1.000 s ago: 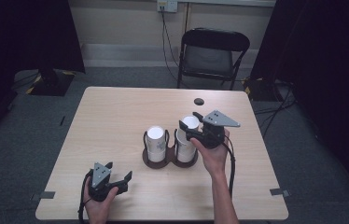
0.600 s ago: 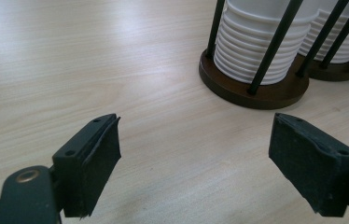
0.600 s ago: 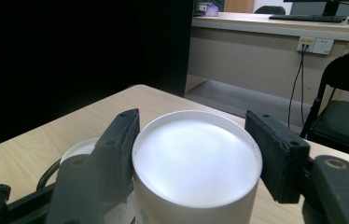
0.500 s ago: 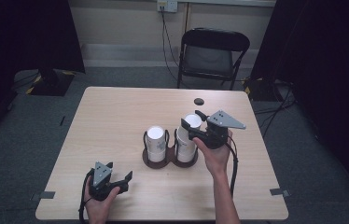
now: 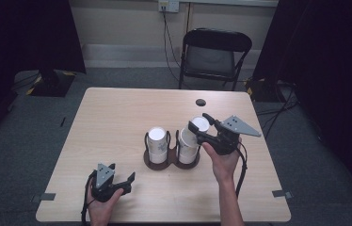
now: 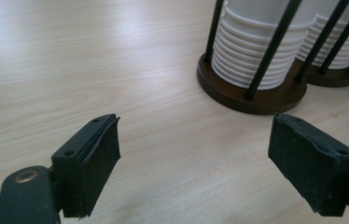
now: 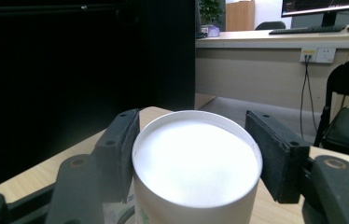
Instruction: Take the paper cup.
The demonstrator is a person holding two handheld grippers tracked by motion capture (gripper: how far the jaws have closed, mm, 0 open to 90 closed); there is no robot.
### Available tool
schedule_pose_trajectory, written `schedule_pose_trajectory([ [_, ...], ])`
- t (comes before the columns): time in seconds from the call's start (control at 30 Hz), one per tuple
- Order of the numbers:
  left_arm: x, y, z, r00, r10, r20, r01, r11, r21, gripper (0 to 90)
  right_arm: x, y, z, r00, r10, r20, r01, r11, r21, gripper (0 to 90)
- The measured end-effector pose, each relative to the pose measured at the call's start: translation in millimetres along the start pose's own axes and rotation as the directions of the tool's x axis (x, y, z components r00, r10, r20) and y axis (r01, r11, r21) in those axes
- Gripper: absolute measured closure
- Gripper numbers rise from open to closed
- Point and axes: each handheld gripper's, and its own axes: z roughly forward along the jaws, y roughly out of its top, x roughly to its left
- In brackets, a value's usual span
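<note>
On the table [image 5: 117,117], a dark two-ring holder [image 5: 172,160] carries two white cup stacks. The right gripper [image 5: 201,126] straddles the right stack's top cup [image 5: 199,125]. The left gripper [image 5: 117,181] rests near-left, well apart.

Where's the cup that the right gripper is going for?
In the high view the cup tops the right-hand stack in the holder, mid-table, between the jaws of the right gripper.

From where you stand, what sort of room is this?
Probably an office or lab set up for recording: a plain table between black curtains, a folding chair by a wall socket, and a desk with a monitor and keyboard behind.
</note>
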Motion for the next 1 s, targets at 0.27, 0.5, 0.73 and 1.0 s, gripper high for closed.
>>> schedule_pose_trajectory([
  [0.27,-8.5,4.3,1.7,0.9996,-0.017,0.023,0.018,0.9997,-0.017,20.0,-7.0,-5.5,-17.5,0.9926,0.115,-0.04,-0.116,0.993,-0.015,37.1],
  [0.5,-10.8,6.5,3.0,0.9985,-0.032,0.045,0.033,0.9992,-0.023,21.5,-4.5,-16.6,-27.1,0.9838,0.175,-0.042,-0.175,0.985,0.005,37.1],
  [0.73,-13.6,10.0,3.1,0.9955,-0.046,0.083,0.049,0.9981,-0.036,25.0,2.7,-27.3,-36.4,0.9737,0.219,-0.063,-0.22,0.976,-0.004,37.1],
  [1.0,-20.6,12.3,1.0,0.9908,-0.028,0.133,0.037,0.9969,-0.069,34.3,12.2,-40.1,-38.3,0.9581,0.27,-0.097,-0.268,0.963,0.029,37.2],
])
